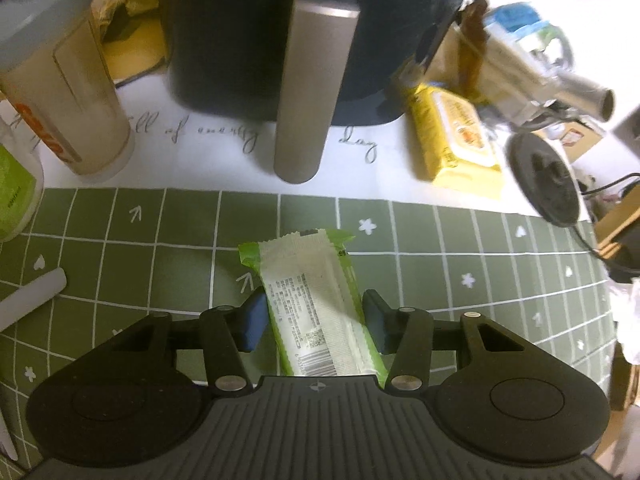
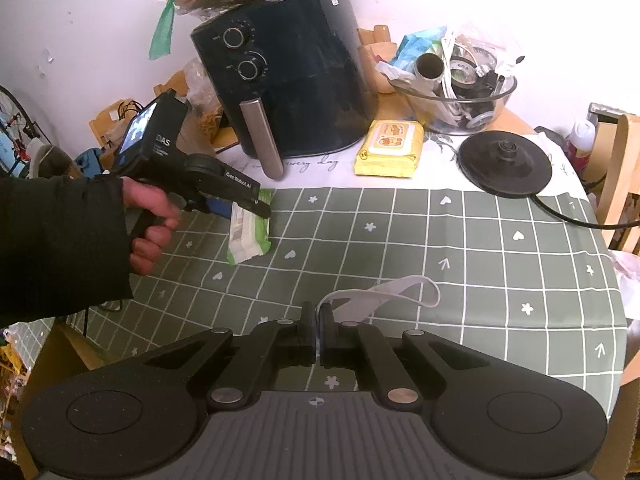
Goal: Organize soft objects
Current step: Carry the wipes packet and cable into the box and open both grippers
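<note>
Held low in the left view, the left gripper (image 1: 314,320) has its fingers narrowed onto a green-and-white snack packet (image 1: 316,300), lower centre above the green checked desk (image 1: 460,248); its slick, crinkly wrapper could slip sideways. Right gripper (image 2: 318,334) fingers pinch a pale elastic band (image 2: 384,294)

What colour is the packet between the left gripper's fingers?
White with bright green edges; the packet shows best in the left wrist view.
</note>
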Tool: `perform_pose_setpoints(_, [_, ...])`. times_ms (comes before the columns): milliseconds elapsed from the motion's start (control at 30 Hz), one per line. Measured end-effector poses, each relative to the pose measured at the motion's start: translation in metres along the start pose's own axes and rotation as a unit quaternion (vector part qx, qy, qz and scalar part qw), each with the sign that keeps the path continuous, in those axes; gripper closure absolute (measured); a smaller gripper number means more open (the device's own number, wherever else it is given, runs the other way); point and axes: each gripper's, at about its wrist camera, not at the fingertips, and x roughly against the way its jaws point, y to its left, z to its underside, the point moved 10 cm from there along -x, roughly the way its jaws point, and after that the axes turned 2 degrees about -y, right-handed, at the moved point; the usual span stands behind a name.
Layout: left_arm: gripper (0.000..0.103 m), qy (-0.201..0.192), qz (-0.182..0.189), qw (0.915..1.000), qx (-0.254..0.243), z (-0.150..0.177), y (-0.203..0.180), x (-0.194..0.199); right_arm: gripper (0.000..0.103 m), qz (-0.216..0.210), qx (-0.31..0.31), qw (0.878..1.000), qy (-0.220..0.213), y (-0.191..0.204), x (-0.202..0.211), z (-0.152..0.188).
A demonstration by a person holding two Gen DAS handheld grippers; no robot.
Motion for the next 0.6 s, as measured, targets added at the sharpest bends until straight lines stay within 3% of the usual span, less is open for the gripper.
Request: perform_pose_setpoints(600, [0.054,-0.061,0.052,0.9967,-0.015,0.001,-0.01,0.111,0.099,-0.013,0.019,0.999,-0.026,0.031,0.037,-0.012])
